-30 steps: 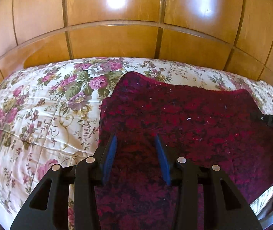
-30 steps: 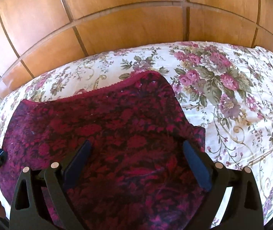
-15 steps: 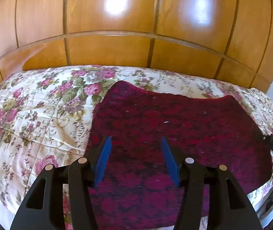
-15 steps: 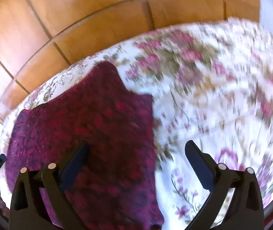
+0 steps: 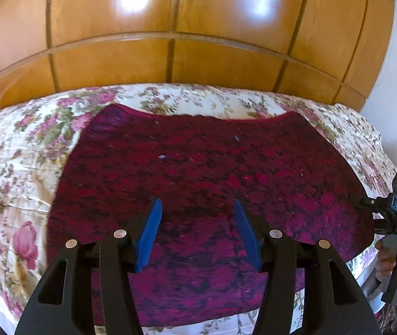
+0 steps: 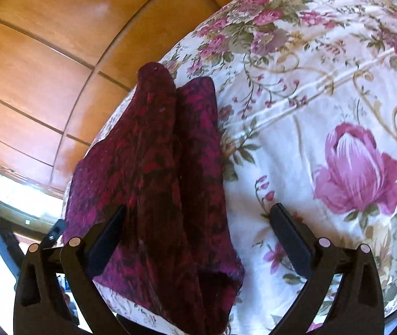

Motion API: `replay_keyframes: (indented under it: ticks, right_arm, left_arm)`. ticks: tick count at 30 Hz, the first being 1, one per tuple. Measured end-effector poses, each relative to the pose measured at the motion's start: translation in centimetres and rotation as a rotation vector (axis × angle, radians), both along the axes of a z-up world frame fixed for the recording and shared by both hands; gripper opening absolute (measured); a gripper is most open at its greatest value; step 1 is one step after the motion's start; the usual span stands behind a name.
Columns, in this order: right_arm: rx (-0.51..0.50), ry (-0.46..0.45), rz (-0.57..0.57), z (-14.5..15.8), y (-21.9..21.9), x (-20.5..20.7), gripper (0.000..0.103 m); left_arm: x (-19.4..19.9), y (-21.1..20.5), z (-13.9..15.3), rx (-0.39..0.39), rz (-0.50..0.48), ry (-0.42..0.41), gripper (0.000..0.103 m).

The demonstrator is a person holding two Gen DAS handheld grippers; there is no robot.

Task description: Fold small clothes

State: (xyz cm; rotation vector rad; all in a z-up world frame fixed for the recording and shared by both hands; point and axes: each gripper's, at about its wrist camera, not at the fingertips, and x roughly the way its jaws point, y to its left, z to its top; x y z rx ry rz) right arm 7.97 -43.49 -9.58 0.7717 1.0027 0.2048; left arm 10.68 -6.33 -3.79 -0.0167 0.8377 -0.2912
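Now the right claw (image 6: pixel 198 231), swung over to the cloth's (image 5: pixel 198 184) edge on the bed (image 5: pixel 17 167), gapes empty, the left claw (image 5: pixel 197 226) half-open and empty, so the next fold awaits.

Black plastic left gripper (image 5: pixel 195 209) with silver rivets and ribbed blue fingers (image 5: pixel 149 234); the matching right gripper (image 6: pixel 198 223) carries a white-lettered "DAS" label and a small green light.
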Motion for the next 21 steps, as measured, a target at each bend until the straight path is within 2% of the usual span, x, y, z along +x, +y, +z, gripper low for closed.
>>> replay_keyframes:
  ticks: [5,9,12,14,21]
  right_arm:
    - [0.064,-0.008,0.055,-0.2,0.7,-0.3,0.101]
    - [0.052,-0.012,0.103,0.0,2.1,-0.1,0.101]
    - [0.043,-0.017,0.107,0.1,2.6,0.0,0.1]
    - [0.024,-0.024,0.121,0.2,3.1,0.2,0.094]
    - [-0.004,-0.047,0.146,1.6,4.3,0.1,0.056]
  left_arm:
    - [0.3,-1.0,-0.7,0.011,-0.016,0.015,0.053]
    - [0.6,-0.3,-0.5,-0.085,-0.036,0.044,0.053]
    - [1.1,-0.2,-1.0,-0.103,-0.044,0.084,0.053]
    - [1.5,0.1,-1.7,-0.13,-0.041,0.118,0.053]
    - [2.5,0.8,-2.5,-0.191,-0.05,0.166,0.051]
